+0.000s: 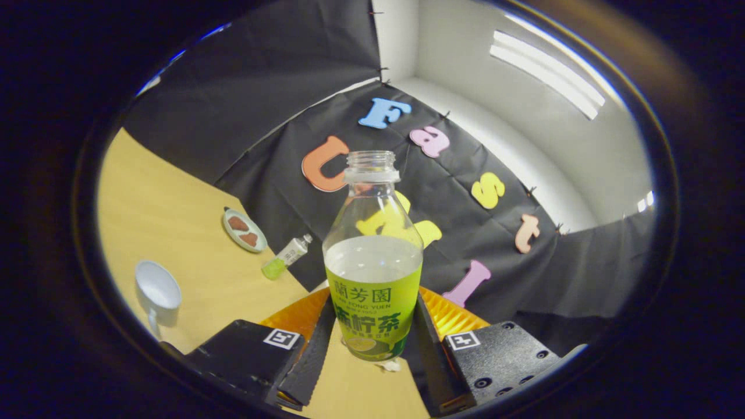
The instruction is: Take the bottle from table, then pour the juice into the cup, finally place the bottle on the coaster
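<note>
Far left on the table (174, 215) sits the cup (157, 289). Between the fingers, the gripper (372, 349) clamps the open bottle (373, 262), seemingly lifted and tilted. Risk: spill from further tilt before reaching the cup.

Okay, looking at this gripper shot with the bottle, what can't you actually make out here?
- Bottle base, gripper view: hidden low between the fingers, so table contact is unclear.
- Grip: both fingers flank the label; real pressing is uncertain.
- Cup: its inside shows nothing definite.
- Small bottle beyond: too small to identify.
- Saucer contents: too small.
</note>
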A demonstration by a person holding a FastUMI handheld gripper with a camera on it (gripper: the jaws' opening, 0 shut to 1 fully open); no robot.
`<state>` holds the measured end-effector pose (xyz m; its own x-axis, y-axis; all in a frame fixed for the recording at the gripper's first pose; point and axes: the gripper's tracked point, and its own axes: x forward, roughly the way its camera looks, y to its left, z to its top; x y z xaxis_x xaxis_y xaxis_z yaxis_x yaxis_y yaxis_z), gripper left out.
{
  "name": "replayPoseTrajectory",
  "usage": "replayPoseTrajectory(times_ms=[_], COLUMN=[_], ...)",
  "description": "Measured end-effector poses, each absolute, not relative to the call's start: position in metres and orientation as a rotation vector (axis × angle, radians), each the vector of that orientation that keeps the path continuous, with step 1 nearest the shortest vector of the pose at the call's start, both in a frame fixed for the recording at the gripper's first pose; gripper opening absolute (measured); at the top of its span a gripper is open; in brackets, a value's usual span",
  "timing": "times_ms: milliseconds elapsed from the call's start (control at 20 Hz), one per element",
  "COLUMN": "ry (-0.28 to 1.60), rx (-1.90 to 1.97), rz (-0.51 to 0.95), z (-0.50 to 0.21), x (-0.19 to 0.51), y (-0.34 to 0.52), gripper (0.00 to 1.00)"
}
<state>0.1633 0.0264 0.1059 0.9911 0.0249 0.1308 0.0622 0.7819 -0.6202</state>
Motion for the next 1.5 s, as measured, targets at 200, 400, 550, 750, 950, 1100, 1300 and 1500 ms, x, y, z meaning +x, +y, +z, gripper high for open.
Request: replayPoseTrajectory(times_ms=[200,400,550,750,950,1100,1300,1500], ry=[-0.095,-0.044,-0.006,0.068,0.132,0.173,0.225,0.268], rx=[-0.379,-0.255,-0.201,-0.148,-0.111,-0.112,-0.105,-0.087], rz=[0.125,0.168,0.184,0.211,0.235,0.248,0.264,0.263], z=[0.097,0.085,0.066,0.033,-0.001,-0.027,-0.053,-0.074], x=[0.175,0.198,0.213,0.238,0.257,0.264,0.266,0.270], y=[0.026,0.017,0.010,0.009,0.010,0.012,0.013,0.013], gripper=[0.77,0.77,0.77,0.77,0.77,0.78,0.78,0.79])
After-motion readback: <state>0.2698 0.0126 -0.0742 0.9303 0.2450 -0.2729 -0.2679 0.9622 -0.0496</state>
